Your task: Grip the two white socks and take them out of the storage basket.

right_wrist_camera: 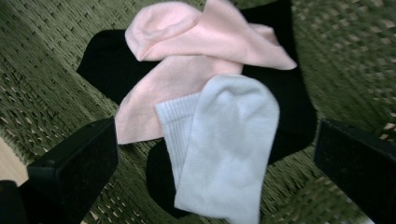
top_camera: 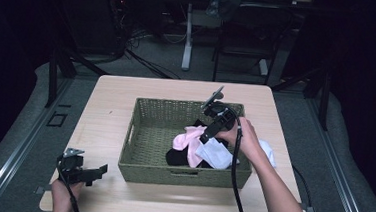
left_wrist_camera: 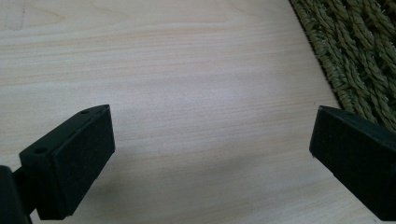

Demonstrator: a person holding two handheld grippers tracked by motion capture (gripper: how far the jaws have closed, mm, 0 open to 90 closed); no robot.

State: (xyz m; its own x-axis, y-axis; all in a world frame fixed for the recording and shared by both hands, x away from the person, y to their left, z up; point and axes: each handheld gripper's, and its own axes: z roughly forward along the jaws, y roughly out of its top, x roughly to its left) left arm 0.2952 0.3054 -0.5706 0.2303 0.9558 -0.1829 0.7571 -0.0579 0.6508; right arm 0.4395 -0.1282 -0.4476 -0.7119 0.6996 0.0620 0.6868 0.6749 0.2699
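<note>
On the pale wooden surface (top_camera: 111, 105) sits a green woven basket (top_camera: 147, 128), and everything else is placed from it. Inside the basket, toward its right half, lies a small heap of socks: a pink sock (right_wrist_camera: 196, 60) folded over itself, a white sock (right_wrist_camera: 224, 144) lying on top nearer the camera, and black socks (right_wrist_camera: 289, 107) underneath. How many black ones there are cannot be told, since the pink and white ones cover most of them and their edges merge with the dark weave.

Above the basket's right side, the right tongs (top_camera: 209, 135) point down at the heap, held by the person's right hand (top_camera: 246, 137). In the right gripper view its jaws stand wide apart on either side of the white sock, gripping nothing; the picture is slightly blurred. A bit of white cloth (top_camera: 269, 152) shows past the hand at the basket's right rim, mostly hidden by the wrist, so what it is stays unclear.

Left of the basket's front corner, the left tongs (top_camera: 96, 172) rest low over the bare surface, jaws spread wide and empty. In the left gripper view the basket's wall (left_wrist_camera: 355, 51) is cut off at the upper right. The left hand (top_camera: 62, 190) is cropped by the bottom edge.
</note>
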